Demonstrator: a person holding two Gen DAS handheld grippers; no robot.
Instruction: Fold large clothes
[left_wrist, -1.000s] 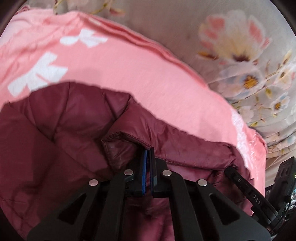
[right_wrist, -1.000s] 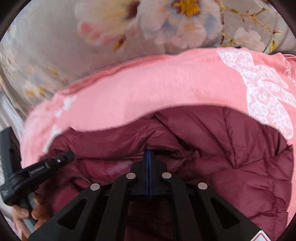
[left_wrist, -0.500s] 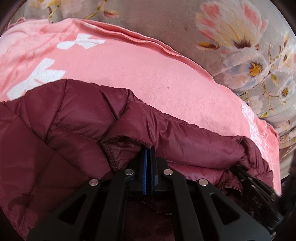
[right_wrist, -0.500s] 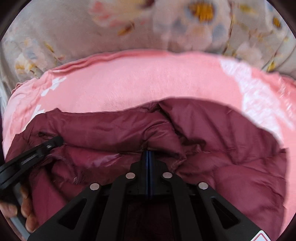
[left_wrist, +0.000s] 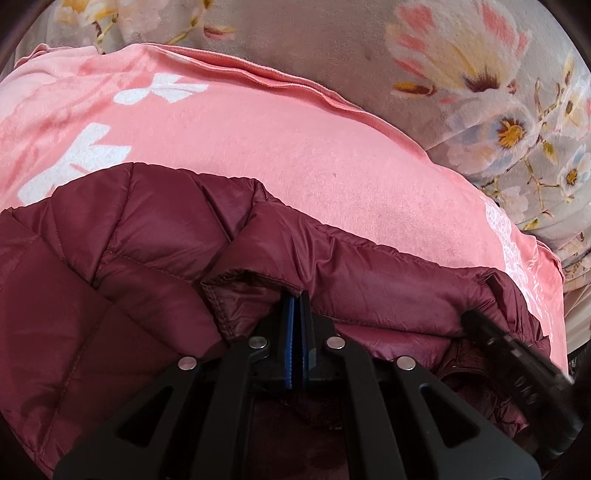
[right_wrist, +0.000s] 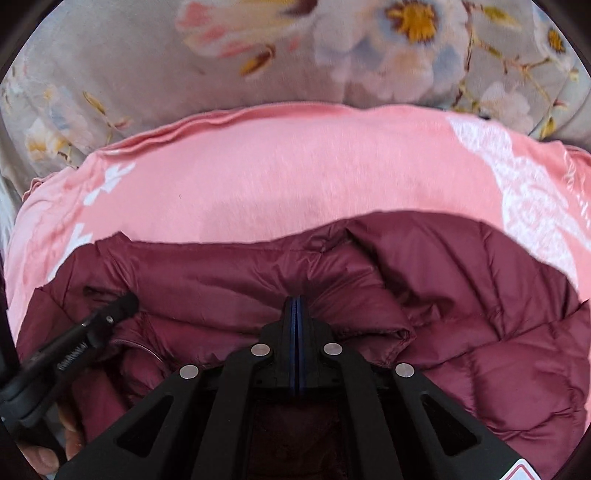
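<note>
A maroon quilted puffer jacket (left_wrist: 147, 258) lies on a pink blanket (left_wrist: 295, 155) with white prints. My left gripper (left_wrist: 295, 301) is shut on a folded edge of the jacket, the blue pads pinching the fabric. In the right wrist view the same jacket (right_wrist: 480, 314) spreads to the right, and my right gripper (right_wrist: 295, 301) is shut on another fold of its edge. The right gripper's black finger shows at the lower right of the left wrist view; the left gripper (right_wrist: 125, 306) shows at the lower left of the right wrist view, with a hand (right_wrist: 40, 454) below it.
Beyond the pink blanket (right_wrist: 295, 177) lies a grey bedspread (right_wrist: 129, 55) with large flowers, also seen behind the blanket's far edge as the floral bedspread (left_wrist: 480, 74). The blanket's hem ripples along its far side.
The jacket's edge has moved farther over the pink blanket in both views, covering more of it. Both grippers stay clamped on the fabric and have drawn closer to each other.
</note>
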